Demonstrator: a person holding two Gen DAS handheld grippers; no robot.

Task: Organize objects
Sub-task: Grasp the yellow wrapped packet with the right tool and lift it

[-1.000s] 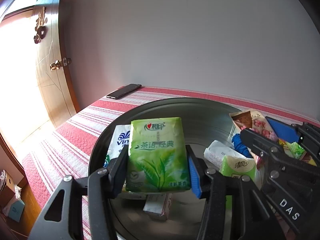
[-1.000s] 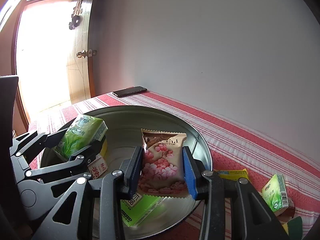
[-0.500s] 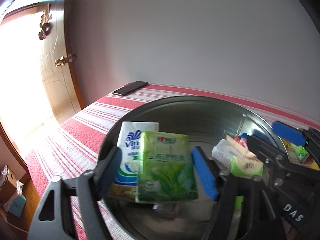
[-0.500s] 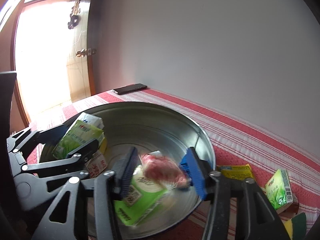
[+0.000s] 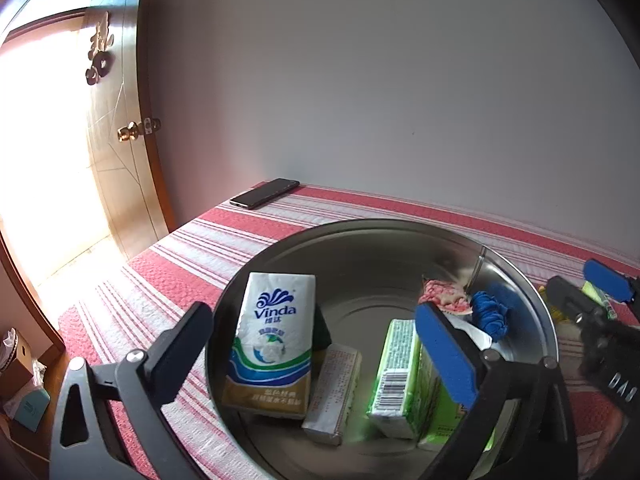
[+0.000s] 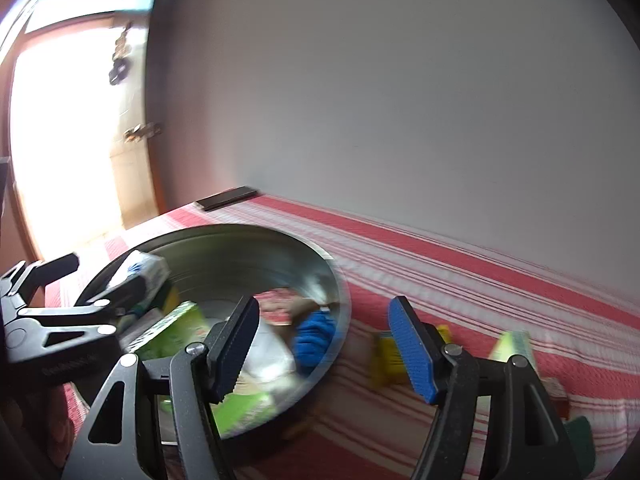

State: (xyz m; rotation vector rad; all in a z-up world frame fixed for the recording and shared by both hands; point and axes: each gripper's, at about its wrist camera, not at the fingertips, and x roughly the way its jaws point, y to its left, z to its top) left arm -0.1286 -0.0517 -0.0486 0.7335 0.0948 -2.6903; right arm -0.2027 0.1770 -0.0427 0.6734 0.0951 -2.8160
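Basin: we are looking into a round metal basin [image 5: 400,248] sitting on the red-and-white striped bench [image 5: 192,264], and it is already holding most of the packets.
Left gripper [image 5: 320,344]: we are seeing its fingers spread as wide as they go, having just been opening; nothing is pinched, and the green tissue pack [image 5: 396,376] is lying loose on its edge in the basin, beside the blue pad.
Right gripper [image 6: 328,344]: its fingers have just been opening too and are standing apart with nothing between them; this view is blurred, and the gripper is hanging over the basin's right rim.
Dropped snack: the pink flowered packet [image 5: 444,296] is resting against the far right wall of the basin, next to a blue bundle [image 5: 488,316].
Other contents: the white Vinda tissue pack [image 5: 272,344] is leaning on the left wall, a small wrapped bar [image 5: 336,392] touching it.
Still outside: we are judging the yellow packet [image 6: 386,354] and a green pack [image 6: 516,346] on the bench right of the basin as next.
Handling: we are expecting these soft packs to be light and squashy with slick film, so we are favouring a gentle pinch across the narrow sides, mid-length.
Phone: a dark phone [image 5: 264,193] is lying well apart near the wall.
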